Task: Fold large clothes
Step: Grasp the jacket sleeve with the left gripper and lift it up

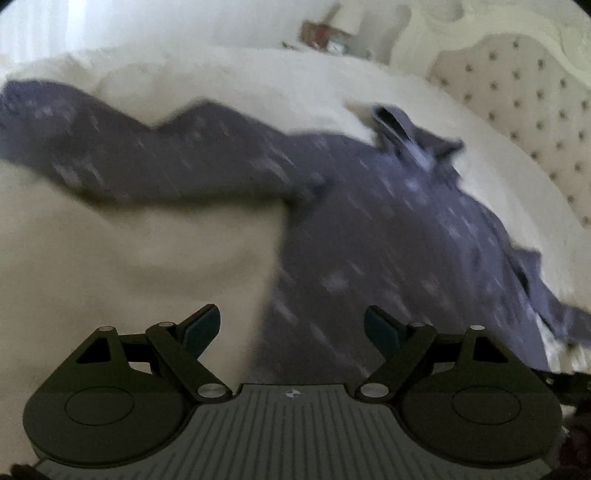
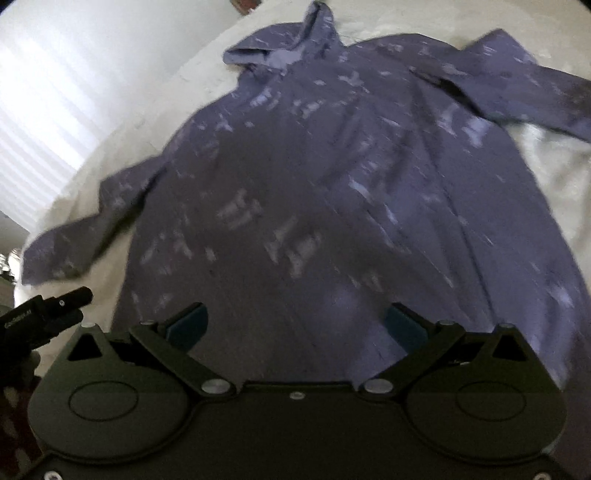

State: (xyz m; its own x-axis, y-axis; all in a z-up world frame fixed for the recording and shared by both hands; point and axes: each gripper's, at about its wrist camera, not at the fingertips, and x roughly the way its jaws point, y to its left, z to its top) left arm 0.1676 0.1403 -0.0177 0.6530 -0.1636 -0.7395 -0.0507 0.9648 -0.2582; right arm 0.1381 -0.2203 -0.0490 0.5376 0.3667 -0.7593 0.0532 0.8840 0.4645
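A large purple shirt with pale flecks (image 2: 325, 192) lies spread flat on a white bed cover (image 2: 546, 184), collar (image 2: 280, 48) at the far end and both sleeves stretched out sideways. My right gripper (image 2: 295, 328) hangs open over the shirt's lower body, nothing between its blue pads (image 2: 186, 326). In the left wrist view the same shirt (image 1: 388, 236) runs from the collar (image 1: 391, 125) down to the hem, one long sleeve (image 1: 122, 155) reaching left. My left gripper (image 1: 291, 326) stands open above the shirt's left edge near the hem, empty. Both views are blurred by motion.
A tufted cream headboard (image 1: 517, 103) rises at the right of the left wrist view. Small objects (image 1: 325, 33) sit on a surface beyond the bed. Bright window blinds (image 2: 48, 122) fill the left of the right wrist view. The other gripper's dark handle (image 2: 48, 314) shows at lower left.
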